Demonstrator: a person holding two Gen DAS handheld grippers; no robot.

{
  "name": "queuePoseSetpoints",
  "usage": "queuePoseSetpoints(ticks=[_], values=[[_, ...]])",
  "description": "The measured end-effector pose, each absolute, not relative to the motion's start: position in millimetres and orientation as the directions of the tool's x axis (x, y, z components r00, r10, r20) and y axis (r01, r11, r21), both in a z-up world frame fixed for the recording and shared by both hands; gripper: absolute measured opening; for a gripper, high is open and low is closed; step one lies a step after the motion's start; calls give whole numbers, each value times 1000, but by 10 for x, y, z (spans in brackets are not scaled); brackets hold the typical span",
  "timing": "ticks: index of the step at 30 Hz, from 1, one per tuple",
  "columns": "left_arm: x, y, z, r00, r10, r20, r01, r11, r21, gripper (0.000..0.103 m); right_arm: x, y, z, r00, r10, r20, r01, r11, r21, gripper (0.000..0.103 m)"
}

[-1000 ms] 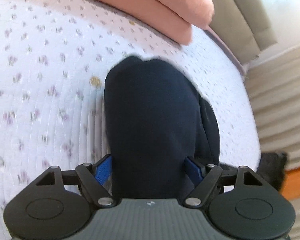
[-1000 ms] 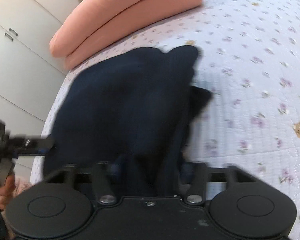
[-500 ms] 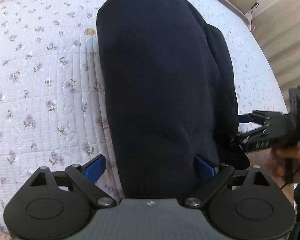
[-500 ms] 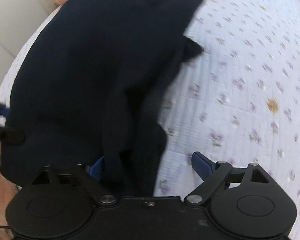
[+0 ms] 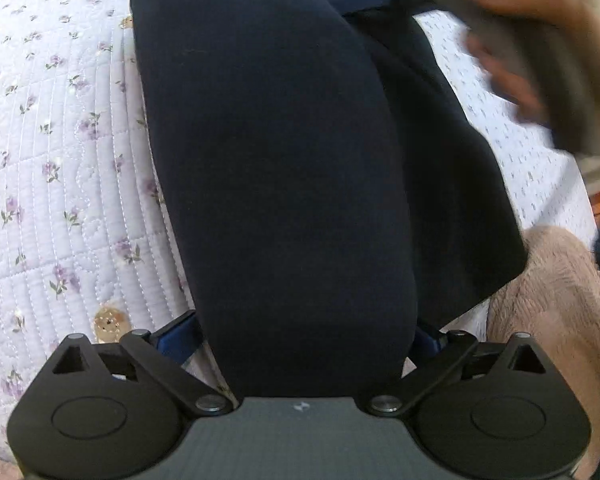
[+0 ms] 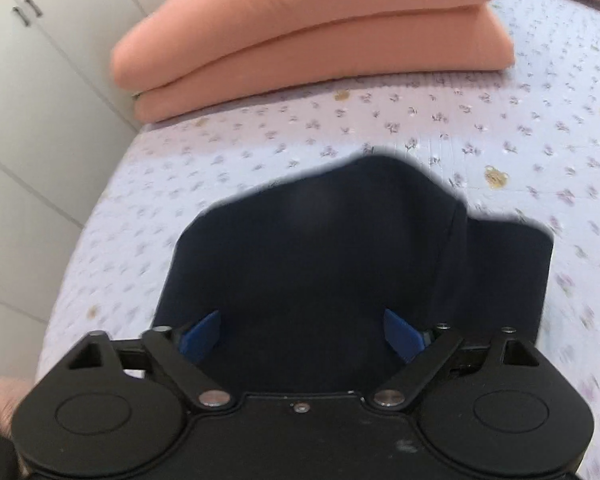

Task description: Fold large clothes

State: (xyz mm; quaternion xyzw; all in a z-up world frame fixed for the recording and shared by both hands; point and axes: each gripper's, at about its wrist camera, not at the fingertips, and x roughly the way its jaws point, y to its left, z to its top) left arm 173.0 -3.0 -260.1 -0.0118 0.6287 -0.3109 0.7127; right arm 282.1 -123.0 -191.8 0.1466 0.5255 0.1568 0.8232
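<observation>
The bed (image 6: pixel 500 120), under its quilted floral cover, fills both views and carries everything; it is soft, so anything you press into it sinks a little and gives you room to slide a finger under.

The blanket (image 6: pixel 312 28), salmon and folded double, sits across the upper half of the right view, well apart from the work.

The garment (image 5: pixel 268 168) is your job: a dark navy piece, thick and knit-looking, lying on the bed in a long folded bundle that runs from the top of the left view down to its lower middle. In the right view it fills the lower centre (image 6: pixel 320 264), with a loose flap sticking out at the right edge. Judge it soft, limp and fairly weighty for cloth: it will sag from any single pinch and the layers will slide over one another. Take hold at an edge or corner, through all layers at once, one hand at each end, and lift evenly.

The left gripper (image 5: pixel 304 340) is at the bottom of its view with the bundle's near end between its fingers (image 5: pixel 180 336); the jaws are opening and do not pinch the cloth.

The right gripper (image 6: pixel 300 332) has its fingers (image 6: pixel 202 338) spread wide over the cloth, gripping nothing.
</observation>
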Motion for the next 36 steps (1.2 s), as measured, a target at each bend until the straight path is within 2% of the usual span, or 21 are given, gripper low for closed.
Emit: queuePoseSetpoints(ticks=[3,6,8,9,12,16,21,27,36], values=[[1800,-9,-2632,6,-467,-884,426,801,-420,103,3139,-1024,-2025,432,363,-826,-84,928,364,103],[1826,8,-2602,12,-464,-886,427,803,-415,103,3261,-1166,-2049,431,383,-817,-12,908,419,103],[1789,22,-2509,28,-457,-889,435,806,-401,98,3301,-1175,-1981,447,355,-821,36,910,413,98],[1751,32,-2424,39,-450,-892,446,807,-387,96,3248,-1254,-1877,463,317,-828,57,921,384,93],[1631,108,-2128,114,-410,-905,468,826,-315,96,3031,-1520,-1478,505,216,-836,115,943,313,94],[1539,191,-1731,263,-293,-919,435,886,-158,99,2413,-1892,-802,600,235,-765,78,934,348,102],[1373,222,-1369,390,-219,-894,402,915,-49,102,1483,-1739,-247,631,225,-742,-7,959,285,103],[1196,219,-1362,428,-187,-884,345,938,-32,103,708,-1263,-331,599,204,-775,-20,971,240,103],[911,335,-1404,456,-140,-879,292,956,-1,103,102,-759,-736,511,140,-848,18,985,173,103]])
